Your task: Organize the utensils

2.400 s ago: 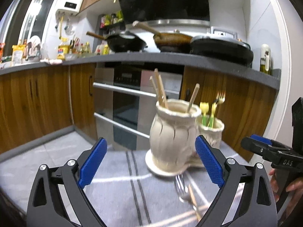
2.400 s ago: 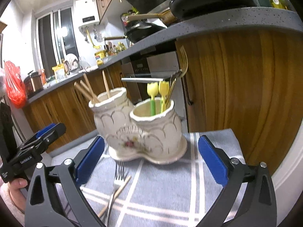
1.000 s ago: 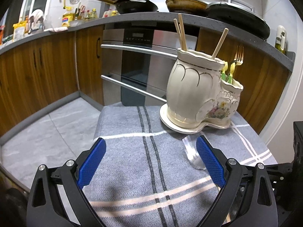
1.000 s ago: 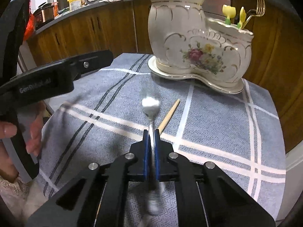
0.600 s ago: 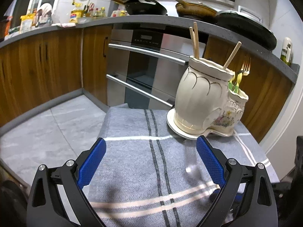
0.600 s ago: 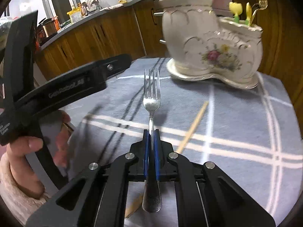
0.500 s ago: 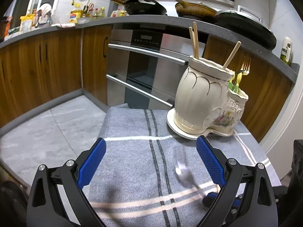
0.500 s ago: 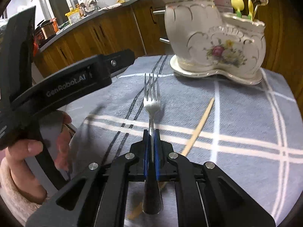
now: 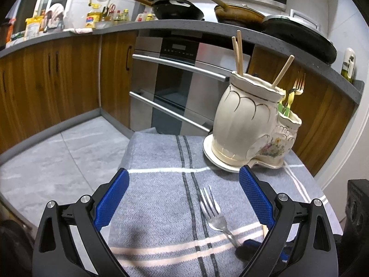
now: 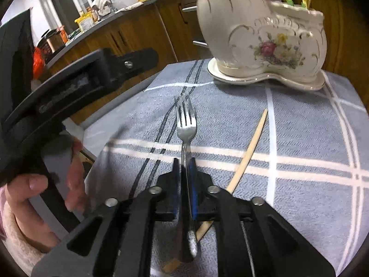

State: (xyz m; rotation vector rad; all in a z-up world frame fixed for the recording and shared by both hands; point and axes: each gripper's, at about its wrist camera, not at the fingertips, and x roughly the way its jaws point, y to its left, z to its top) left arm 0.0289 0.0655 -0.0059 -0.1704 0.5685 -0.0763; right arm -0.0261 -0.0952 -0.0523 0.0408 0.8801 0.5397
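My right gripper is shut on the handle of a silver fork, held just above the grey checked cloth with its tines pointing at the holder. The fork also shows in the left wrist view, between my open, empty left gripper's fingers. A wooden chopstick lies on the cloth to the right of the fork. The cream ceramic two-pot utensil holder stands at the cloth's far right, with chopsticks in the tall pot and a gold fork in the low one.
The cloth-covered table drops off at its left and far edges to the tiled floor. An oven and wooden cabinets stand behind. The left gripper's body and the hand holding it lie close on the right gripper's left.
My right gripper closed on the fork, lifted it off the cloth and swung it left, away from the chopstick. My left gripper stayed open and pulled back a little.
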